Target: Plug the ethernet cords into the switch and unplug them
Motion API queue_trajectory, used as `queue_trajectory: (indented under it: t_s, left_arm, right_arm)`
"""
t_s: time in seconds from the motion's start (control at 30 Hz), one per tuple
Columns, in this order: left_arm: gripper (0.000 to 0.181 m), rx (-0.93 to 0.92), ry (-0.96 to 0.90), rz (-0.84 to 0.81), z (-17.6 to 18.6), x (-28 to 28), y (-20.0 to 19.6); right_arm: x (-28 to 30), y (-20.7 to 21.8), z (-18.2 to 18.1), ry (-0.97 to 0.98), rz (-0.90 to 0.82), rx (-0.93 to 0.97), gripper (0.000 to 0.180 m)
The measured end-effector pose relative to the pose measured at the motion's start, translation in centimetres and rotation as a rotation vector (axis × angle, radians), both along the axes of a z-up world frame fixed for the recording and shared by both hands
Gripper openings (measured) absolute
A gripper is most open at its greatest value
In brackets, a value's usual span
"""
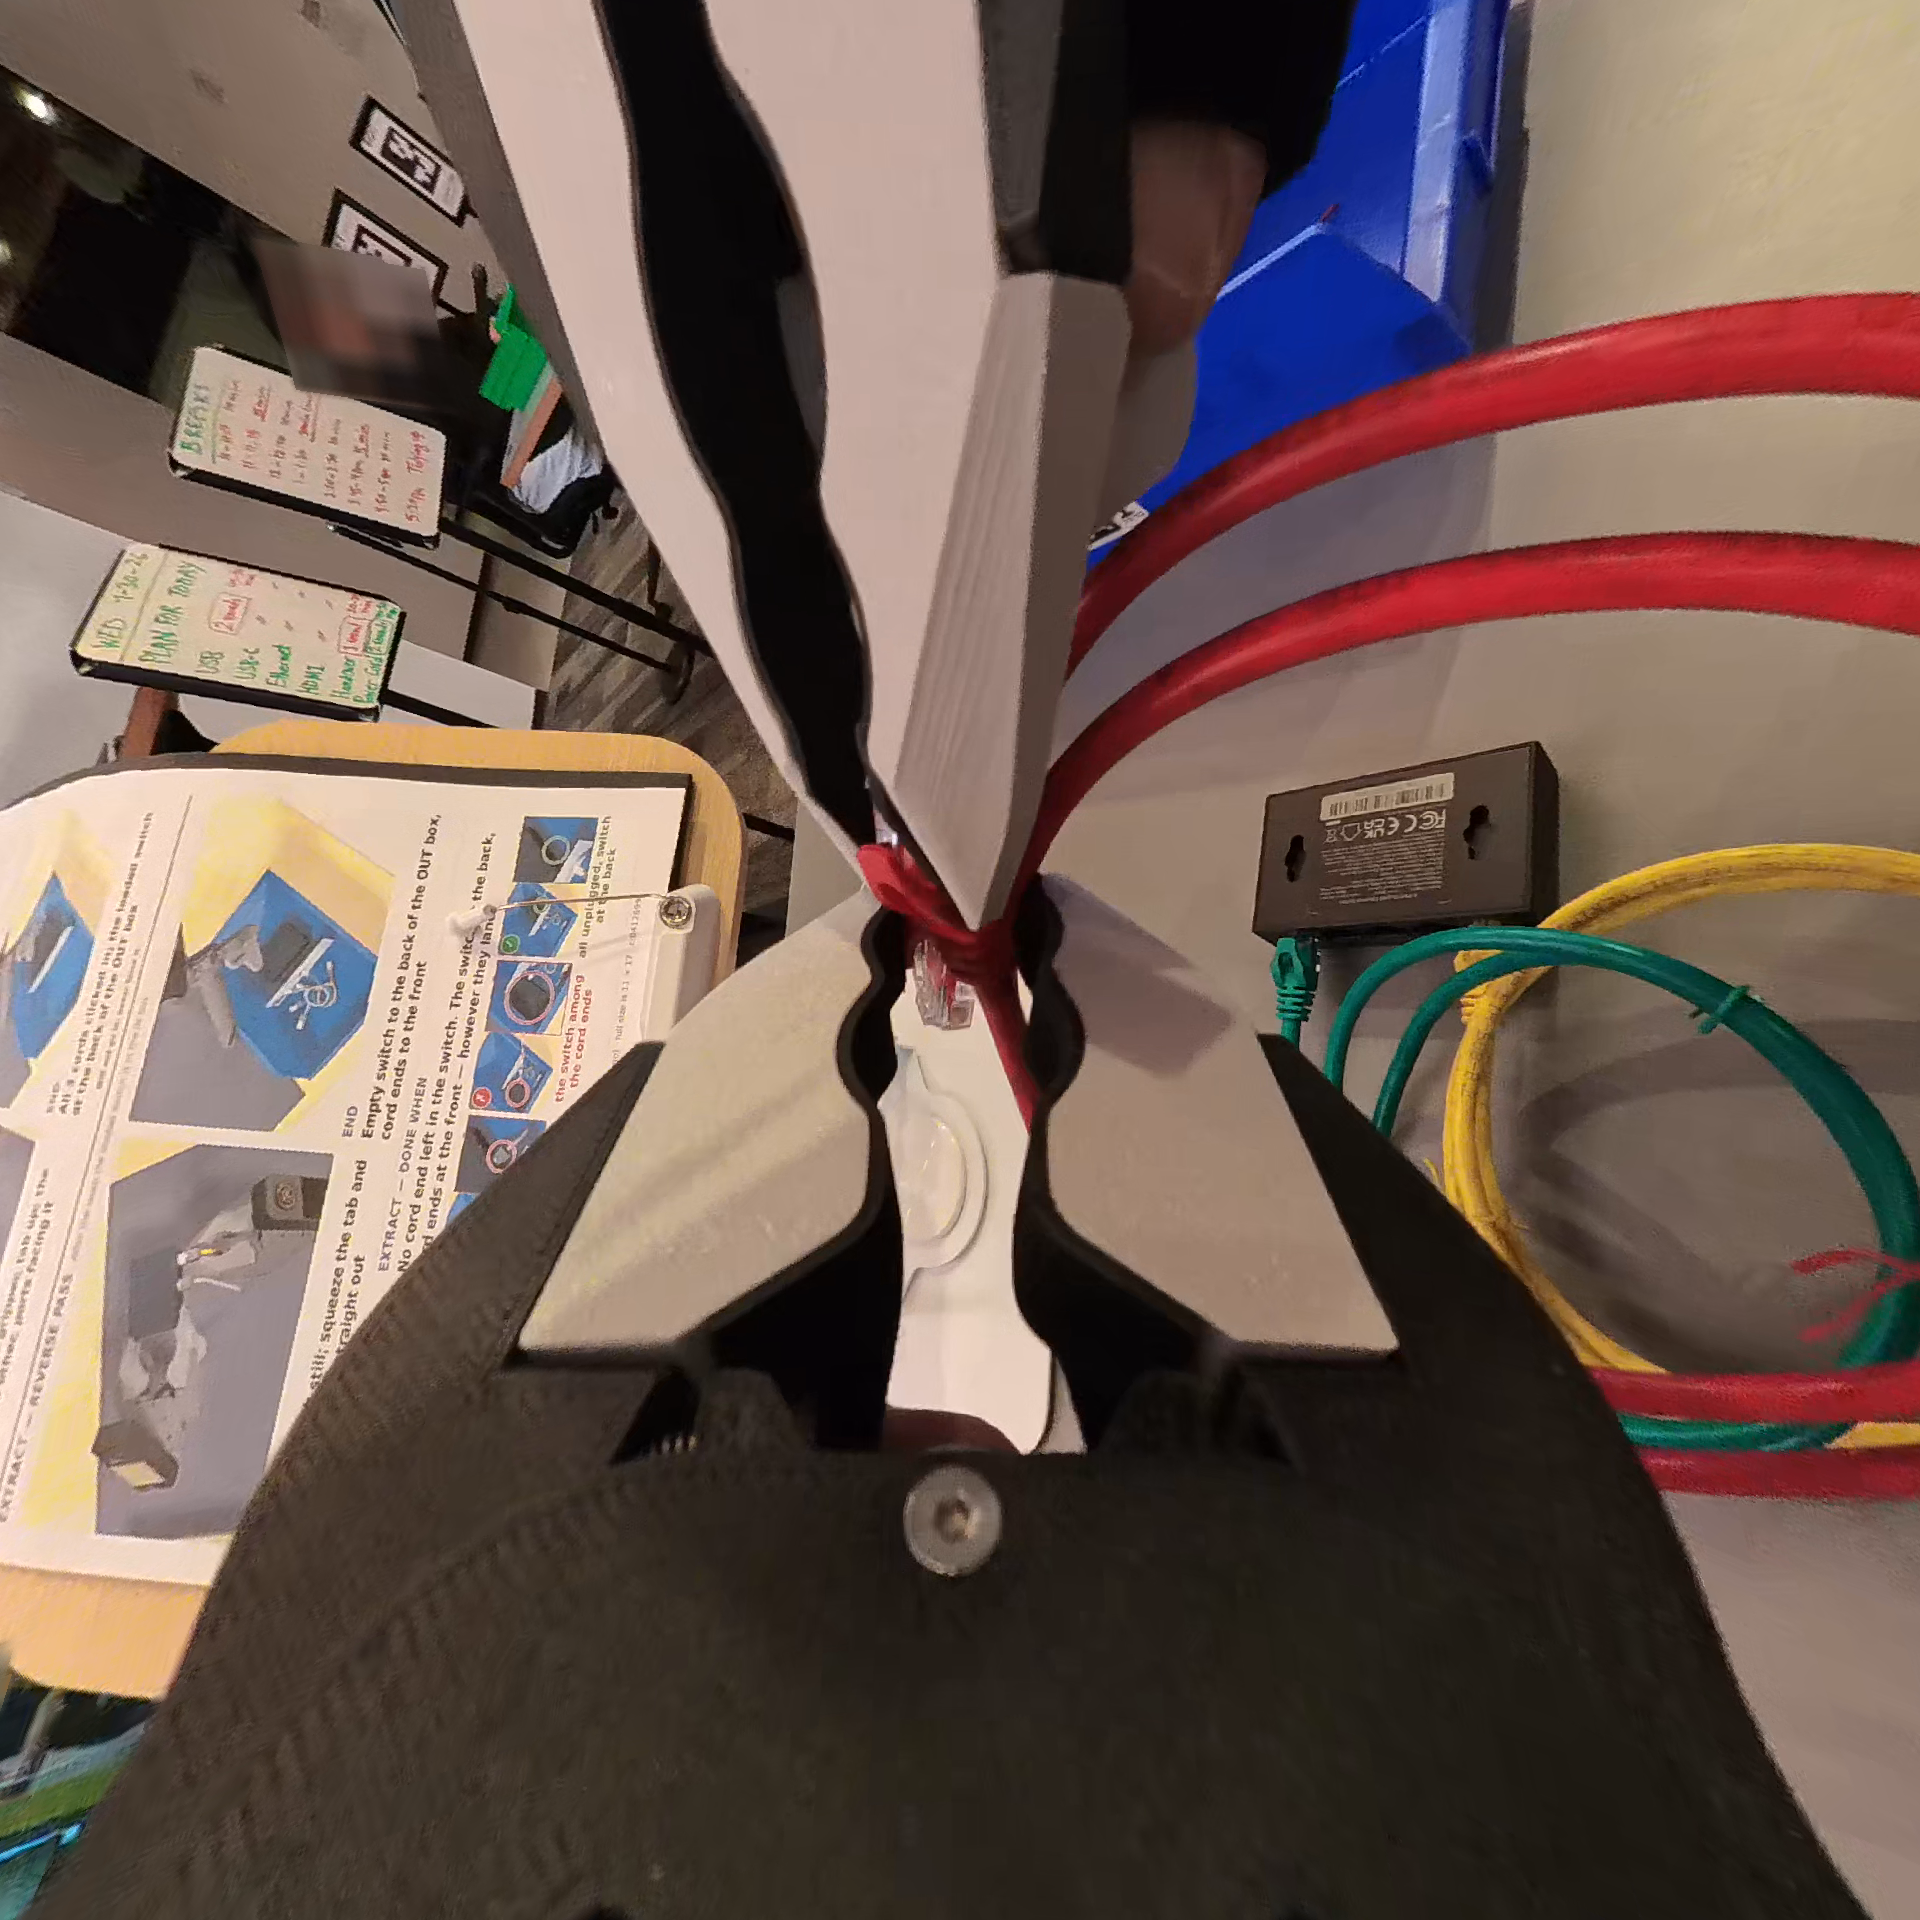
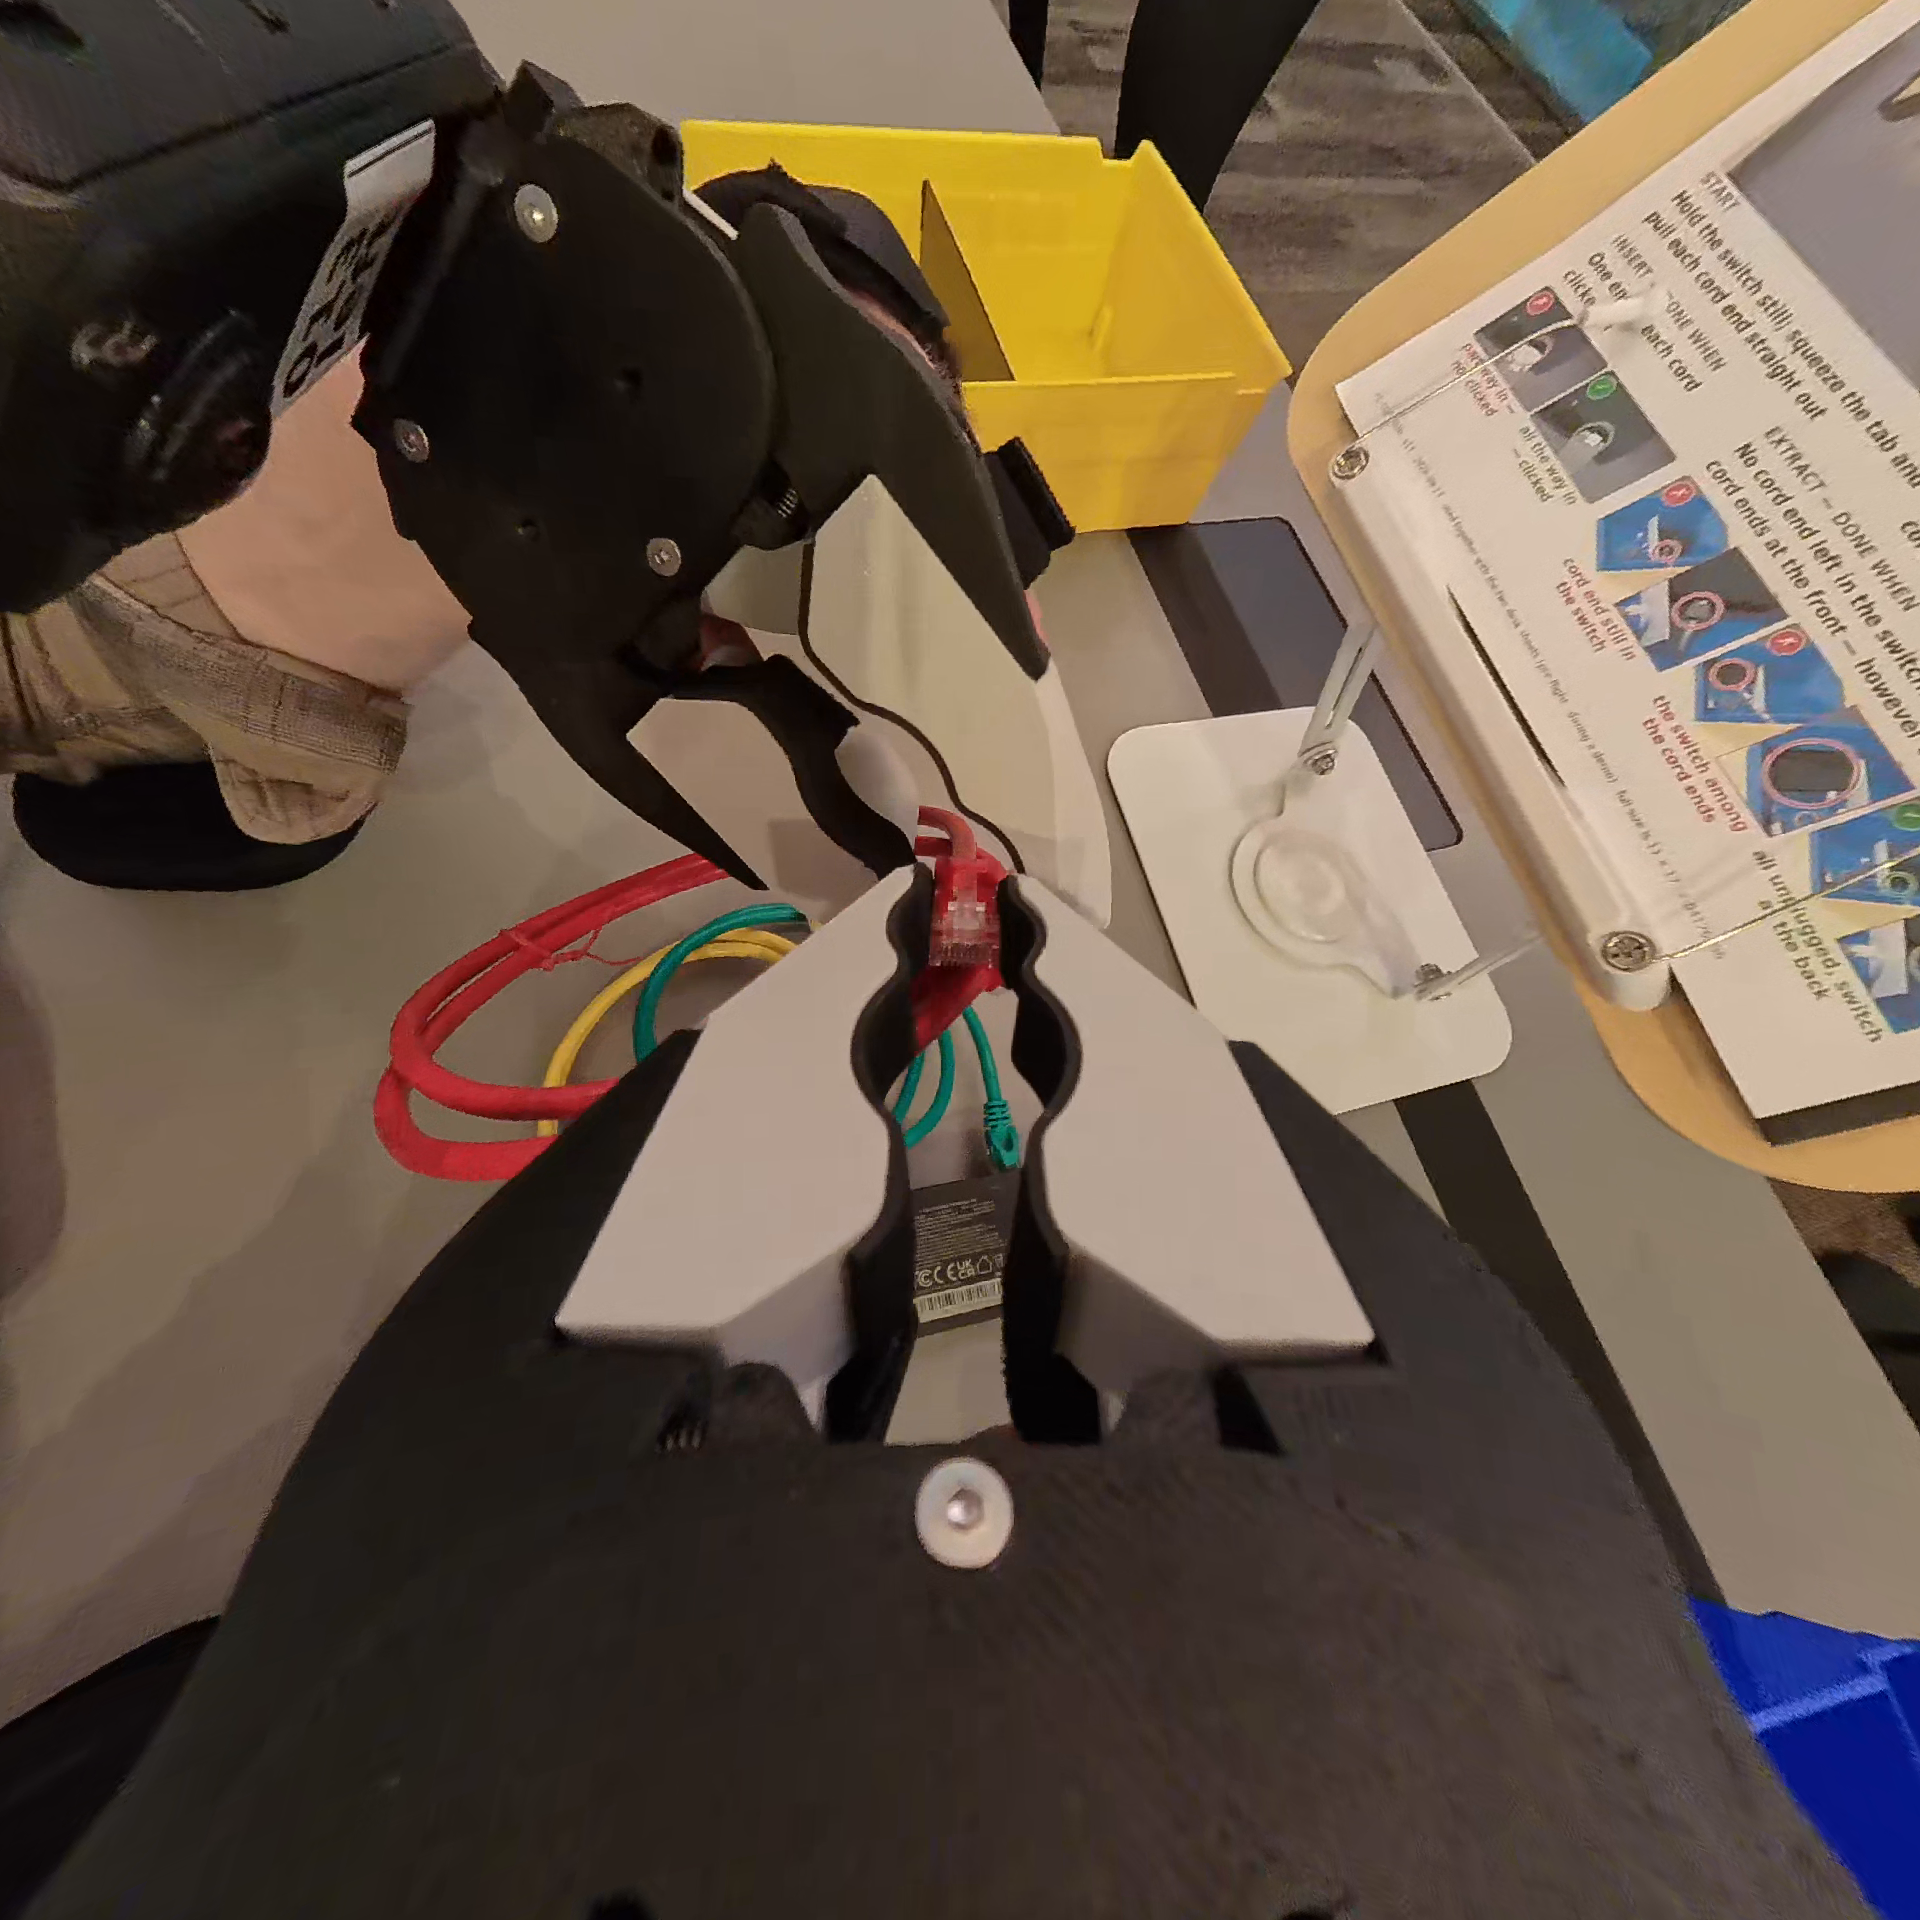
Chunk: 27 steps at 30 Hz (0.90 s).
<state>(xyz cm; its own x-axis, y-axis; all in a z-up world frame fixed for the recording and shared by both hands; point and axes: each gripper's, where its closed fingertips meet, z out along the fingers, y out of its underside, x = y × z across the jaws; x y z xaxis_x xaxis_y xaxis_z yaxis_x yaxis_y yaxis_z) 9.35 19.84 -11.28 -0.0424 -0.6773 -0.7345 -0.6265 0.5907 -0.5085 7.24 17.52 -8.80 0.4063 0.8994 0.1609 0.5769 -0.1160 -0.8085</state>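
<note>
Red cord (image 1: 1455, 613) is the one in hand: both grippers meet at its plug (image 2: 961, 914), the right gripper (image 2: 961, 914) closed on the clear-tipped connector and the left gripper (image 1: 951, 966) pinching the cable just behind it, apparently passing or re-seating it for insertion. The switch (image 1: 1403, 842) lies label-up on the grey table (image 1: 1714, 208) at about three o'clock in the left wrist view, with a green cord (image 1: 1294, 977) at its port edge; whether that one is clicked in I cannot tell. Next, I judge, the plug must be turned tab-correct and driven straight into a free port while the switch is kept from sliding. Yellow cord (image 1: 1507, 1195) coils at four o'clock. A blue bin (image 1: 1351, 260), yellow bin (image 2: 1091, 312), instruction sheet (image 2: 1714, 623) on a stand and whiteboards (image 1: 312, 447) surround them.
</note>
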Motion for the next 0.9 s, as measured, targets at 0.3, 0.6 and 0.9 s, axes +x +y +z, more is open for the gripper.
queue_trajectory:
  t_s: [0.3,0.6,0.9]
  left_arm:
    - [0.048,-0.279,0.016,-0.028,-1.2,-2.7,-0.2]
    - [0.061,-0.367,-0.368,-0.086,7.5,-5.4,-1.2]
    - [0.047,-0.379,-0.474,-0.389,14.4,-6.5,-11.7]
  right_arm:
    - [1.2,-0.7,4.6,0.144,0.038,0.085,0.010]
    - [1.8,-1.3,8.6,0.217,0.054,0.193,0.011]
    - [-2.0,1.5,14.0,0.260,-0.017,0.324,0.010]
